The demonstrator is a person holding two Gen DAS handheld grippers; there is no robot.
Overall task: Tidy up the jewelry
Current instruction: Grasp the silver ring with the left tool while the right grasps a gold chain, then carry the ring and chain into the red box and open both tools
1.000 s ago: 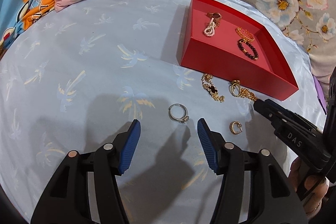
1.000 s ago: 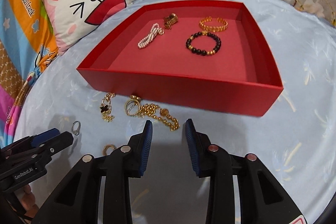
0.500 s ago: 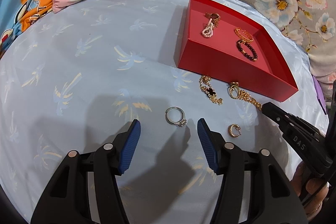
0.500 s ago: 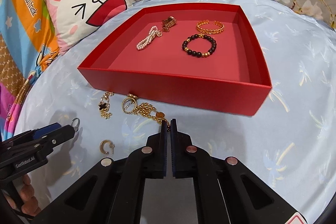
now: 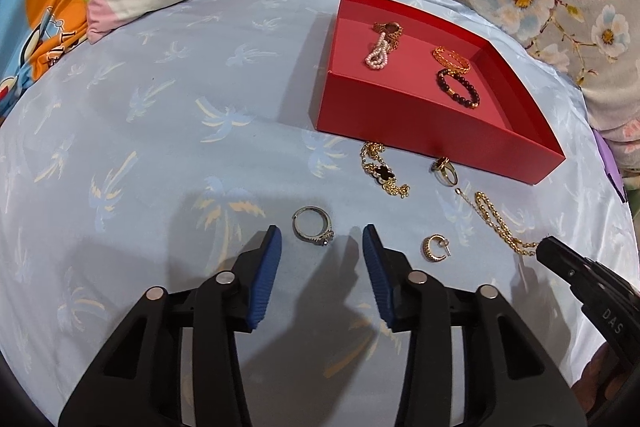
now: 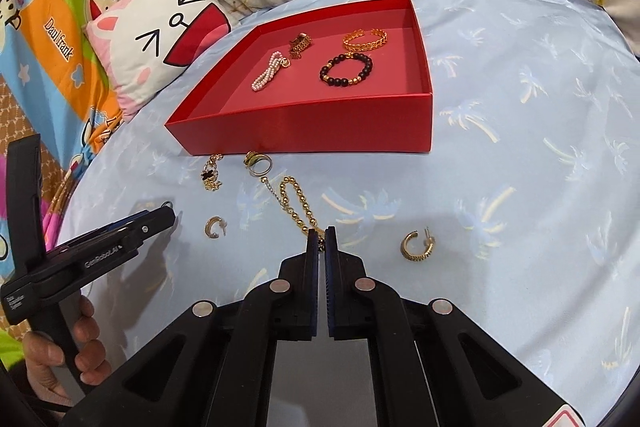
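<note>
My right gripper is pinched shut on the near end of the gold chain, which trails away across the blue sheet toward the red box. My left gripper hangs wide open with the silver ring lying just ahead, between its tips, not touched.

Risks now: I have only the last few links, so I reckon the chain could slip out as I lift. Its far end lies near the gold ring by the box wall, and dragging might snag or shove that ring. A swinging chain could also catch the box rim instead of dropping inside beside the bead bracelet and pearls.

Against a second ago: my right jaws were apart then, closed half a second back, and the chain has since been pulled straighter and nearer to me, away from the gold ring. A hoop earring now shows to my right. The left gripper has edged closer to the silver ring, jaws unchanged.
</note>
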